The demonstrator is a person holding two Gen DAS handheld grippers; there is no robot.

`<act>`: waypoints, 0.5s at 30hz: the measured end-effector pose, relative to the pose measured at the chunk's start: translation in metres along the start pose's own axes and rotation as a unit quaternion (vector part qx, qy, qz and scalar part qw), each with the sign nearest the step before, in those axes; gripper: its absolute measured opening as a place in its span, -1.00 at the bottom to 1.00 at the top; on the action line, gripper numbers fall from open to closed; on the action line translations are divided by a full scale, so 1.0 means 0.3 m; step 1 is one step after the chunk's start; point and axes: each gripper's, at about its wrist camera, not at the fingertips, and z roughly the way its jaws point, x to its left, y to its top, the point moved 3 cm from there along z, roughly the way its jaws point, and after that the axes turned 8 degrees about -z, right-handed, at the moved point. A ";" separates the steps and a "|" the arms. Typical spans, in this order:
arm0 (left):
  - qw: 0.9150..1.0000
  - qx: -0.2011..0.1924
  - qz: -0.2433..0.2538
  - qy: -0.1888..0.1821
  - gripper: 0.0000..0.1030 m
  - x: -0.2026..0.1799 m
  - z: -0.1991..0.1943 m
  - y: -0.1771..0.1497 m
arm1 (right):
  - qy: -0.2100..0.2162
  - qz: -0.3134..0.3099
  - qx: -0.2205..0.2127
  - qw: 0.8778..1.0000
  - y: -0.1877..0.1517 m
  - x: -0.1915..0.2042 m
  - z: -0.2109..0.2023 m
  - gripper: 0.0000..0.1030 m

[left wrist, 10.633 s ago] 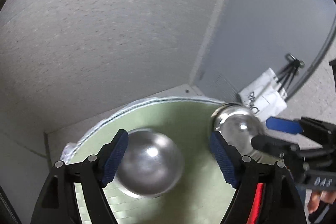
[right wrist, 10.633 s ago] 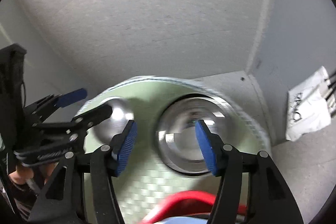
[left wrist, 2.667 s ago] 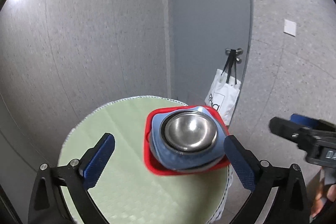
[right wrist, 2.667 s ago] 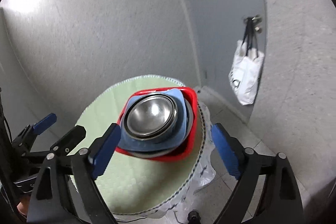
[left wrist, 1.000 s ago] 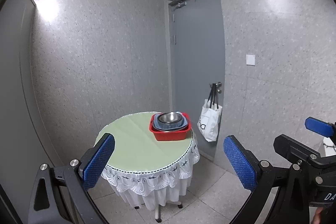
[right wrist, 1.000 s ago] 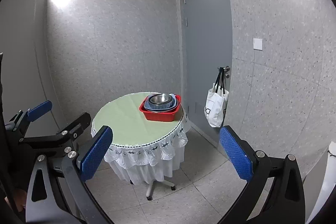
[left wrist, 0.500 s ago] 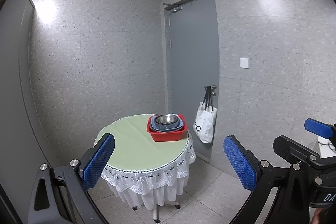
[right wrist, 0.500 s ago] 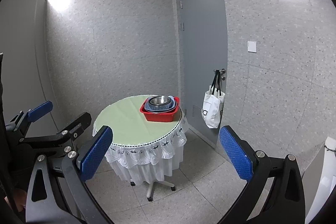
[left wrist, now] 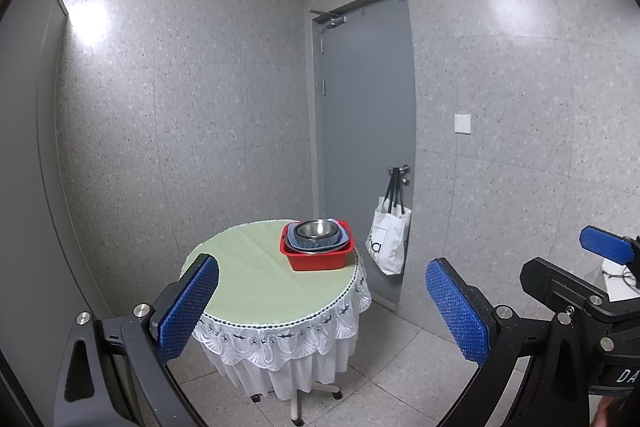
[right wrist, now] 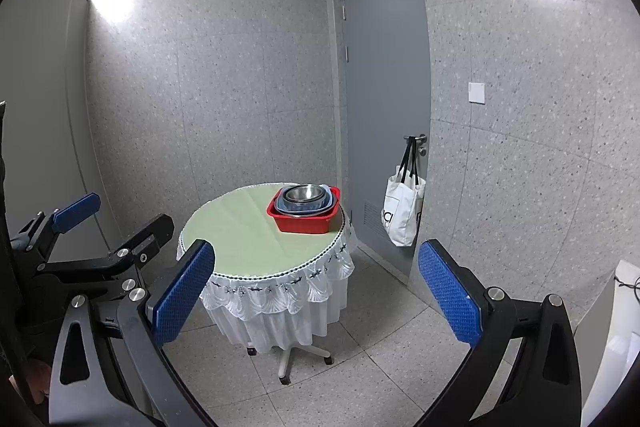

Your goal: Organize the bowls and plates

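Bowls [left wrist: 316, 229] nested, both tongs wide open, empty

Steel bowl [right wrist: 305, 192] nested in red tub [right wrist: 303, 219]; table [right wrist: 240, 227]

Red basin [left wrist: 318, 259], silver bowl [left wrist: 316, 228], pale-green cloth [left wrist: 256, 279], possibly checked.

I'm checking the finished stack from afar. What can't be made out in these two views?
- Dishes under the steel bowl: both views, hidden by the blue dish and red tub walls.
- Tote bag print: too small, partly folded.
- Table base: skirt covers most.
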 end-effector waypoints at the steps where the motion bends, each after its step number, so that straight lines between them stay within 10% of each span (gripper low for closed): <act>1: 1.000 0.000 0.000 -0.001 0.99 0.003 0.001 0.002 | 0.000 0.000 0.000 1.000 0.001 0.000 -0.001 1.00; 15: 1.000 -0.001 0.002 -0.002 0.99 0.006 -0.015 -0.008 | -0.002 0.002 -0.001 1.000 -0.007 0.015 -0.038 1.00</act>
